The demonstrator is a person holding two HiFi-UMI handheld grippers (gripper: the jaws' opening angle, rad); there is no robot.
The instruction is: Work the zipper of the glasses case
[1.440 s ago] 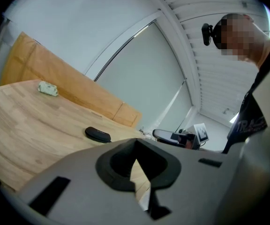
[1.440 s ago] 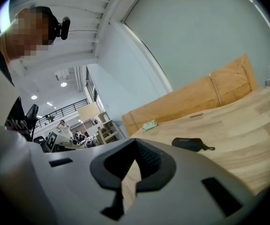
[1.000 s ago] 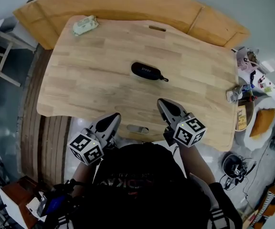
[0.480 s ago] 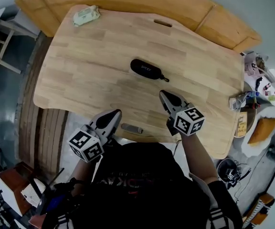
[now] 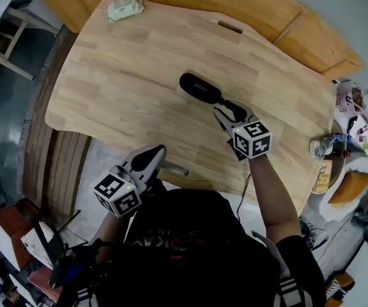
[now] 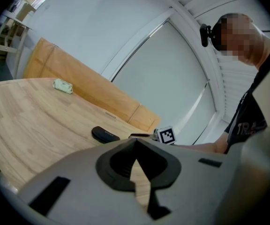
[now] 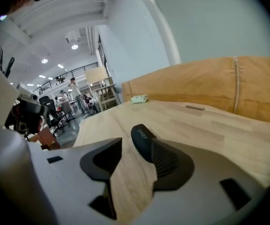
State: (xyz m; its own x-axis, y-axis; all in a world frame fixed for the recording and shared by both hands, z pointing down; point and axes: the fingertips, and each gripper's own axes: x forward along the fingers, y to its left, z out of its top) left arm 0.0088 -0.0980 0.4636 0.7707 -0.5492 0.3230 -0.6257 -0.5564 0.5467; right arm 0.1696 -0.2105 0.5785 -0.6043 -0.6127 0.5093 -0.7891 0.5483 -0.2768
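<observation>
On the lid of the glasses case [image 5: 200, 89], mid-table, one short pale word, too small to read for certain; on the black shirt [image 6: 248, 125], pale letters starting "TRA", rest hidden; in the head view, print across the same shirt too dim to read; on the left cube [image 5: 117, 194] and right cube [image 5: 251, 139], black-and-white square markers, no letters or digits; on the pale green pack [image 5: 125, 7] at the table's far left corner, print illegible.
</observation>
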